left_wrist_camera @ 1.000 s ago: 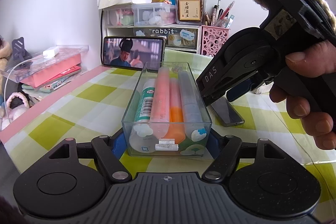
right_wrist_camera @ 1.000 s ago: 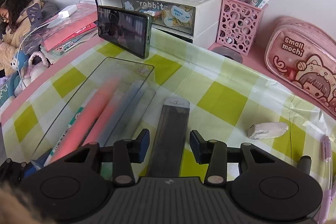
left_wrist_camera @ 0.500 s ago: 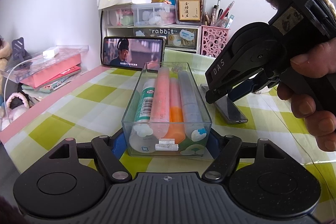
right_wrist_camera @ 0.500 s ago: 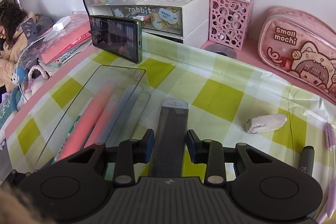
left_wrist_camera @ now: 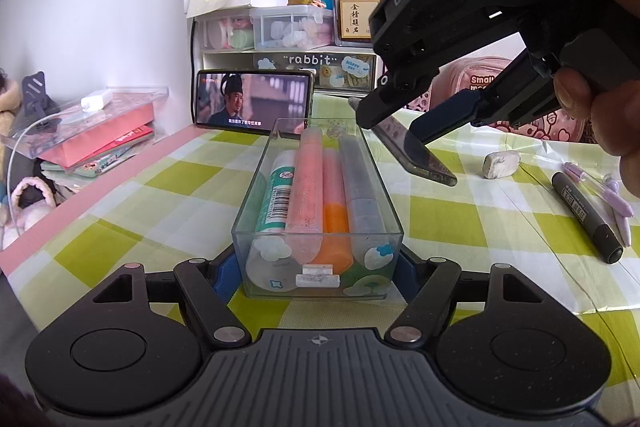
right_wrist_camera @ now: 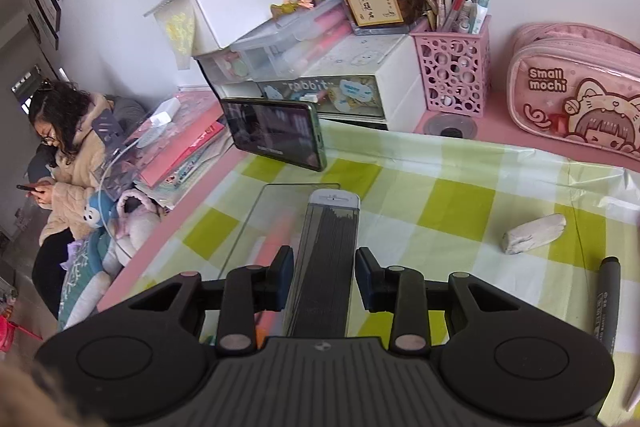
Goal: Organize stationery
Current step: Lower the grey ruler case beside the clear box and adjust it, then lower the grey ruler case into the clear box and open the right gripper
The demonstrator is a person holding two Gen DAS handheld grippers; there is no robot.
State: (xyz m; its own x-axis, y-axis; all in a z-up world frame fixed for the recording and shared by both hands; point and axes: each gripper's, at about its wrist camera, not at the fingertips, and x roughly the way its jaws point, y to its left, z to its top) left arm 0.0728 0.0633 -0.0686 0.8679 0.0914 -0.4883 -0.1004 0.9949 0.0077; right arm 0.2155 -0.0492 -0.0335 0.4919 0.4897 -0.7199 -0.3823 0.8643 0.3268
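A clear plastic box (left_wrist_camera: 317, 227) holds several markers and a glue stick. My left gripper (left_wrist_camera: 318, 265) is shut on the near end of that box, which rests on the checked cloth. My right gripper (right_wrist_camera: 324, 277) is shut on a flat dark case of pencil leads (right_wrist_camera: 326, 263) and holds it lifted and tilted above the table, to the right of the box; the case also shows in the left wrist view (left_wrist_camera: 416, 155). The box (right_wrist_camera: 256, 227) lies below and left of the case in the right wrist view.
A white eraser (left_wrist_camera: 501, 163), a black marker (left_wrist_camera: 586, 217) and a lilac pen (left_wrist_camera: 600, 187) lie on the cloth at the right. A phone (left_wrist_camera: 254, 103) leans against white drawers (right_wrist_camera: 352, 87). A pink pen holder (right_wrist_camera: 452, 71) and a pink pencil pouch (right_wrist_camera: 576, 91) stand at the back.
My right gripper has closed on the lead case and lifted it off the cloth, tilting it up. The left gripper and the box have not moved.
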